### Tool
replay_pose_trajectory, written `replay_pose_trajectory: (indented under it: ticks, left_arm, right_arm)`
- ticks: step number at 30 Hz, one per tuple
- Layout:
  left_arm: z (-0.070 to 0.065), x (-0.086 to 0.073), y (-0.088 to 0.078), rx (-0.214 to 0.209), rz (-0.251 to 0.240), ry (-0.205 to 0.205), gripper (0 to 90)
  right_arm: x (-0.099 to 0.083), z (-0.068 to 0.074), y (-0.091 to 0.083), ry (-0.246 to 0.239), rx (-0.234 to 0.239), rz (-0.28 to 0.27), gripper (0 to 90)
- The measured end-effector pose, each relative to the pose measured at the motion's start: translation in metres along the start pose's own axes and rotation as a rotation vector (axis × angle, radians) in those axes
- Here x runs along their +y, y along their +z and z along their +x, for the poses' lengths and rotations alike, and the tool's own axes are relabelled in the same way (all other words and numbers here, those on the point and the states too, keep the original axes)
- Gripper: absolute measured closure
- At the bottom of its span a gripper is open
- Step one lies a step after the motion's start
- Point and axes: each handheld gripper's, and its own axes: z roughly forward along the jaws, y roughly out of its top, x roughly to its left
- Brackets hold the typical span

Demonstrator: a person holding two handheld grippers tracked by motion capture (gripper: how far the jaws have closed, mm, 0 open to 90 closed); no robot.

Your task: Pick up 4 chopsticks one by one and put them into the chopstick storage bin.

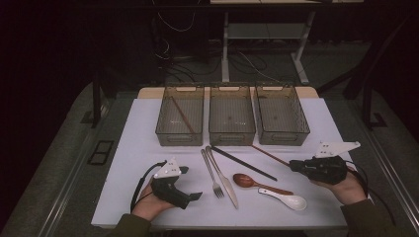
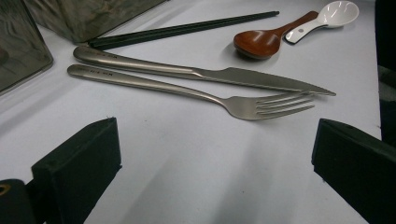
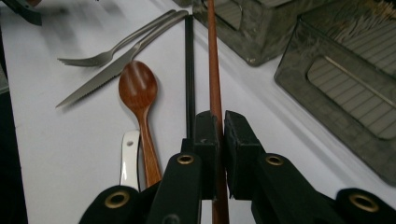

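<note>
My right gripper (image 3: 220,123) is shut on a brown wooden chopstick (image 3: 213,60), whose far end points toward the bins. In the high view this gripper (image 1: 296,164) is at the right of the table, with the chopstick (image 1: 271,155) slanting up-left from it. My left gripper (image 1: 190,182) rests open at the front left. Between its wide-apart jaws (image 2: 215,149) there is bare table, and a steel fork (image 2: 187,91) and knife (image 2: 210,74) lie just beyond. A pair of black chopsticks (image 1: 244,163), a wooden spoon (image 1: 252,182) and a white spoon (image 1: 289,199) lie in the middle.
Three clear bins stand in a row at the back: left (image 1: 179,139), middle (image 1: 232,138), right (image 1: 284,139). A brown chopstick (image 1: 183,116) lies in the left bin. The white table top (image 1: 133,148) ends close to both hands.
</note>
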Motion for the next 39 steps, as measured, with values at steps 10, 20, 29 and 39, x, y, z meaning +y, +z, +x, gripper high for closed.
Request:
replay_pose_trajectory:
  ticks: [10,20,29,39]
  left_arm:
    - [0.000,0.000,-0.002,0.000,-0.012,-0.005,0.1]
    - [0.000,0.000,-0.002,0.000,-0.014,-0.002,0.2]
    - [0.000,0.000,-0.002,0.005,-0.013,0.004,0.1]
    - [0.000,0.000,-0.002,0.007,-0.008,-0.002,0.2]
  right_arm:
    - [0.019,0.004,0.014,-0.018,0.028,-0.019,83.9]
    - [0.039,-0.001,0.025,-0.017,0.043,-0.054,83.9]
    - [0.052,-0.010,0.036,0.007,0.047,-0.062,83.9]
    - [0.074,-0.013,0.054,0.004,0.054,-0.044,83.8]
